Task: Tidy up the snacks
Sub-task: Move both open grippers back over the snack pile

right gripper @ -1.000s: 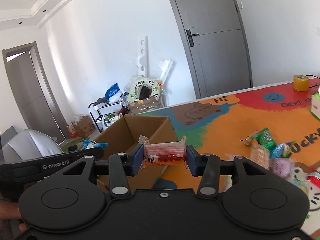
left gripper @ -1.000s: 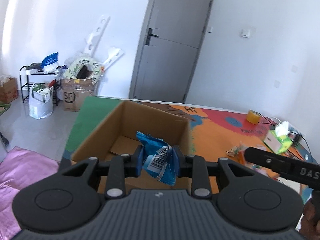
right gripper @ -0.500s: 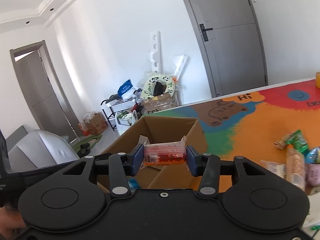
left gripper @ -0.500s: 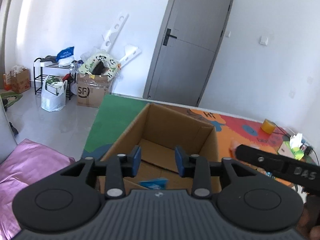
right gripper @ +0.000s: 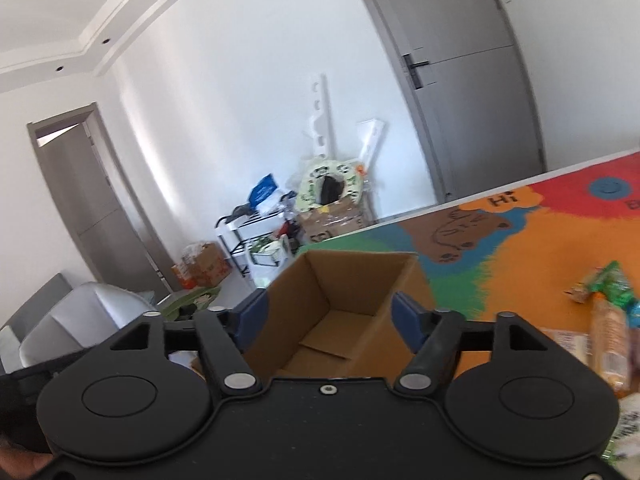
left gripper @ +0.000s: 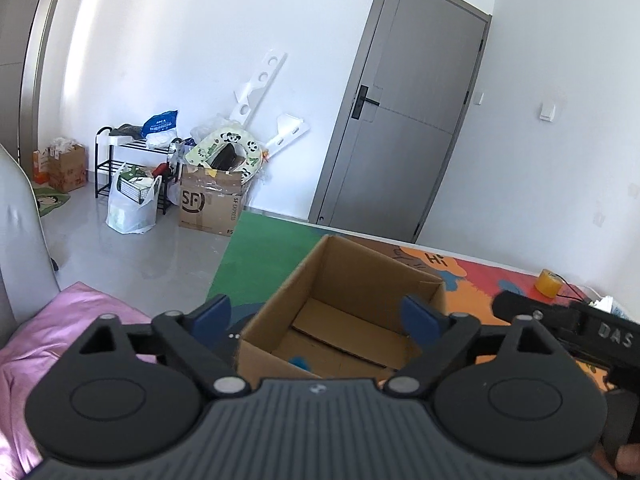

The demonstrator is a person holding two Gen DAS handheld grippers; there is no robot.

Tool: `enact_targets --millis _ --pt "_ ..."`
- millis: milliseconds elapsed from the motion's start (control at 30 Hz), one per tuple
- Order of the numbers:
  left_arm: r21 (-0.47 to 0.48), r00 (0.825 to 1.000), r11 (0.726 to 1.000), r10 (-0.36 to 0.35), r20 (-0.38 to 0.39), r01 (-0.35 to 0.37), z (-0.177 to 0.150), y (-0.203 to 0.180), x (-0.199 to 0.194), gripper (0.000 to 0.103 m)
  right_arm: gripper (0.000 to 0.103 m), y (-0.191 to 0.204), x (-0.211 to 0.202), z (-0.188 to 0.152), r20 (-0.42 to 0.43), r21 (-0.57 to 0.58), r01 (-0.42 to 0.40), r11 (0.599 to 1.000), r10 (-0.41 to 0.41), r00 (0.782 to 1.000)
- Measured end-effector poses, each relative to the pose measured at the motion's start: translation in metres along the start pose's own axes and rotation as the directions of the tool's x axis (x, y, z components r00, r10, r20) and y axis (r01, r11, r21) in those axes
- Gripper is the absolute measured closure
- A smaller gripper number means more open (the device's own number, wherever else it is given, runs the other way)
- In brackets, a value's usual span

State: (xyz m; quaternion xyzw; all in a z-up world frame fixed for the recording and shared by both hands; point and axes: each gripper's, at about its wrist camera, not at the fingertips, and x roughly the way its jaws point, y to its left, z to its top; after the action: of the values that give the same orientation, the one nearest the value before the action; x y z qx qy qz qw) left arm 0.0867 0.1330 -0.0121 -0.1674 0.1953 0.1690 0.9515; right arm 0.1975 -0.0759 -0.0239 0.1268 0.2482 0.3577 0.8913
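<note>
White walls (left gripper: 200, 60) are catching bright daylight, w/ a grey door (left gripper: 408, 120) sitting shut in the far wall & a 2nd grey door (right gripper: 80, 200) standing ajar in the right wrist view. A black shoe rack (left gripper: 128, 160), a white plastic bag (left gripper: 130, 204), an SF carton (left gripper: 212, 200) & white boards (left gripper: 260, 84) are crowding the wall's foot on a pale glossy floor (left gripper: 120, 256). A pink cloth (left gripper: 52, 328) is lying near the lens, beside a grey chair (right gripper: 72, 316).

Table (right gripper: 540, 248) covered by a multicoloured mat printed with "Hi" and a bear. An open cardboard box (right gripper: 348, 280) stands on its green and blue corner. Loose snack packets (right gripper: 608, 312) lie on the orange area at right. A yellow tape roll (left gripper: 547, 283) rests near the far edge.
</note>
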Motion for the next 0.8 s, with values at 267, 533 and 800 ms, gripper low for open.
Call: enact_targets --millis 267,533,800 --pt "0.030 0.999 0.998 -0.048 0.005 0.047 -0.008 -0.024 -0.006 0.006 0.016 -0.031 -0.030 -0.008 0.019 0.041 0.069 0.997 -0.070 0.997" --pt "0.064 0.994 0.992 -0.106 -0.005 0.106 -0.017 -0.048 -0.011 0.001 0.003 -0.052 -0.059 -0.015 0.037 0.065 0.113 0.991 -0.116 0.993" --pt "0.099 0.988 0.983 -0.153 -0.030 0.156 -0.030 -0.071 -0.015 0.001 0.000 -0.076 -0.085 -0.025 0.028 0.081 0.168 0.982 -0.171 0.985"
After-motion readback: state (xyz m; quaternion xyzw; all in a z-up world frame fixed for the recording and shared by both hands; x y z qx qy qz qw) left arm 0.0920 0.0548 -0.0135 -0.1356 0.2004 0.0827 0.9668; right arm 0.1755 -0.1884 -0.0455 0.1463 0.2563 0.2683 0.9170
